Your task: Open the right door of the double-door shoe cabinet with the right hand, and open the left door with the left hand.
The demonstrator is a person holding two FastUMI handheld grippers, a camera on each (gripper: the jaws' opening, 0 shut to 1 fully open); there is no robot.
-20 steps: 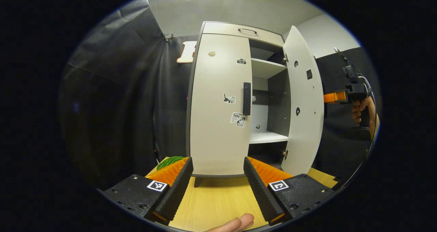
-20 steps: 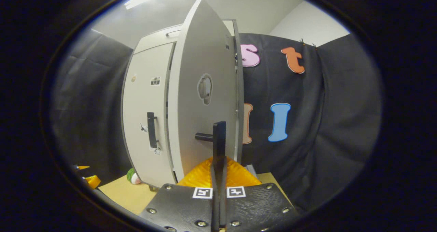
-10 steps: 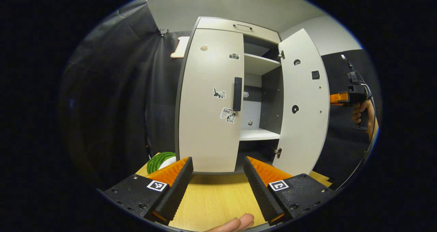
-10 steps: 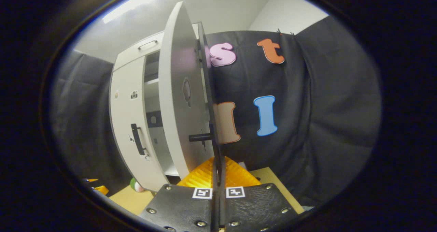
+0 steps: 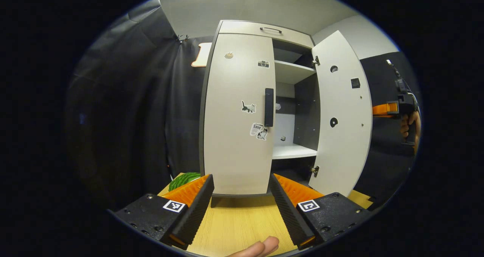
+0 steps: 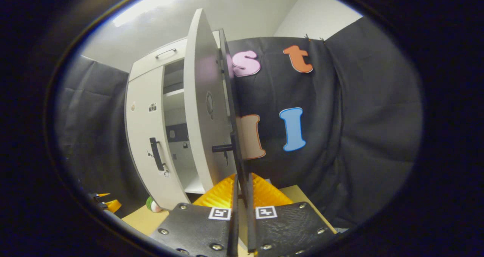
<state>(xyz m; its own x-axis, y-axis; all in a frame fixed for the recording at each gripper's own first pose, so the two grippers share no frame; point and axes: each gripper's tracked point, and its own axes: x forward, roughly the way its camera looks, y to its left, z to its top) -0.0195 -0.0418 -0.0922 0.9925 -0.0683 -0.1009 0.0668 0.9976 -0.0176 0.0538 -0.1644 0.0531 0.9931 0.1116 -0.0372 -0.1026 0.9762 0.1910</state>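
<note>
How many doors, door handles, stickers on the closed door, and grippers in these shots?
Doors: 2, left door closed, right door open.
Door handles: 2, left handle, right handle.
Stickers on the left door: 4, top-left sticker, camera sticker, cat sticker, lower sticker.
Grippers: 2, left gripper, right gripper.
Total: 10.

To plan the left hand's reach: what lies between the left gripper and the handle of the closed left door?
In the left gripper view, nothing stands between the left gripper and the black handle: only bare wooden tabletop, then the left door.
</note>
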